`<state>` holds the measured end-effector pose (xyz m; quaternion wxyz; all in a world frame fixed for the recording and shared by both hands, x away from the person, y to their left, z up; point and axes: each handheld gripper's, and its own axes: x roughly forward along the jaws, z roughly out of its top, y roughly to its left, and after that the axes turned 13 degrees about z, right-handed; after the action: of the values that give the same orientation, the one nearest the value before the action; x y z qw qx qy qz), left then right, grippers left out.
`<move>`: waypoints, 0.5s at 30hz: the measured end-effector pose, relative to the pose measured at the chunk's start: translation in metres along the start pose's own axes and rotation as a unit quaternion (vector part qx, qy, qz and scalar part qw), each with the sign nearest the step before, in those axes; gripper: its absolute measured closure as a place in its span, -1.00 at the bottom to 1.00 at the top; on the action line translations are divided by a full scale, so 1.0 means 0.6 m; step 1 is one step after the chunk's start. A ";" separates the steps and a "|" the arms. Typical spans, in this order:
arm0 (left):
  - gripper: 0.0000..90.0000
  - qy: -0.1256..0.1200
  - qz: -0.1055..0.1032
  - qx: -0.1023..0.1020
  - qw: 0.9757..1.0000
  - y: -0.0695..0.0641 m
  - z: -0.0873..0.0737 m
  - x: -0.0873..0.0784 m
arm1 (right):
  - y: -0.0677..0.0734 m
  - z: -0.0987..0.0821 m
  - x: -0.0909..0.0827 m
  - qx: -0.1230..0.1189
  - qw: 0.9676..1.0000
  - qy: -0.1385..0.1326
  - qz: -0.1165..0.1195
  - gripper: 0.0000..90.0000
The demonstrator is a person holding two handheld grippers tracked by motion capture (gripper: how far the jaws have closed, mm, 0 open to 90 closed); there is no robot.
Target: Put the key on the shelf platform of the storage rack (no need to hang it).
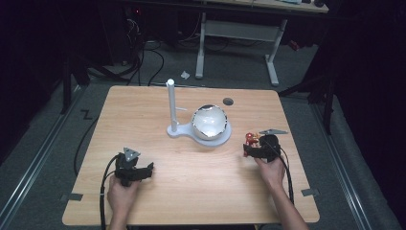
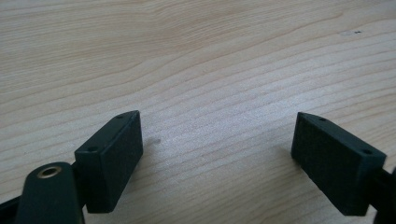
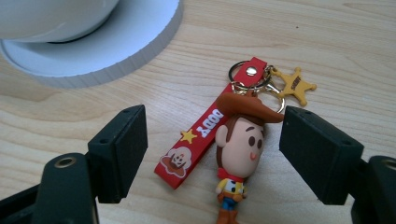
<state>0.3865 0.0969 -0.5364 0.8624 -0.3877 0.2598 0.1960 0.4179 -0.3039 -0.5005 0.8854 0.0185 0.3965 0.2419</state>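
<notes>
Left gripper (image 1: 146, 168) parked on the near-left part of the table (image 1: 143, 110), gripped by a hand (image 1: 122, 194) coming up from the bottom edge. Jaws spread wide over bare wood in its own view (image 2: 217, 156), nothing between them, cable trailing back toward the table edge.

Further right, around mid-table: white stand (image 1: 184, 130) with a tall upright post (image 1: 171, 103), and a shiny white ball (image 1: 209, 121) sitting on its round base. Small dark hole (image 1: 228, 101) in the tabletop just behind that.

Right of the stand: keychain (image 1: 250, 139) lying flat on the wood, close to the base rim but not touching. Cowboy figure (image 3: 240, 154) with brown hat, red strap (image 3: 212, 126) beside it with lettering and a yellow star, gold badge (image 3: 295, 86) on the ring.

Right gripper (image 1: 245, 152) right up at the keychain, held by the other hand (image 1: 272, 171). Jaws fully spread in its own view (image 3: 215, 156), figure and strap sitting between them, pads not pressing on either. Hat brim close to the right-side pad; can't tell if it touches.
</notes>
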 end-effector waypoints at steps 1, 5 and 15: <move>-0.62 0.000 0.000 0.000 1.000 0.000 0.000 0.000 | -0.001 0.000 0.002 0.002 1.000 -0.001 -0.002 -0.48; -0.58 0.002 -0.002 -0.002 1.000 -0.001 -0.001 -0.002 | -0.007 -0.002 0.013 0.013 1.000 0.006 -0.013 -0.49; -0.57 0.003 -0.004 -0.001 1.000 0.000 0.000 -0.001 | -0.015 -0.008 0.037 0.011 0.999 0.029 -0.033 -0.44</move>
<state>0.3859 0.0965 -0.5359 0.8619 -0.3902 0.2610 0.1919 0.4308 -0.3028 -0.5209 0.8808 0.0086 0.4249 0.2086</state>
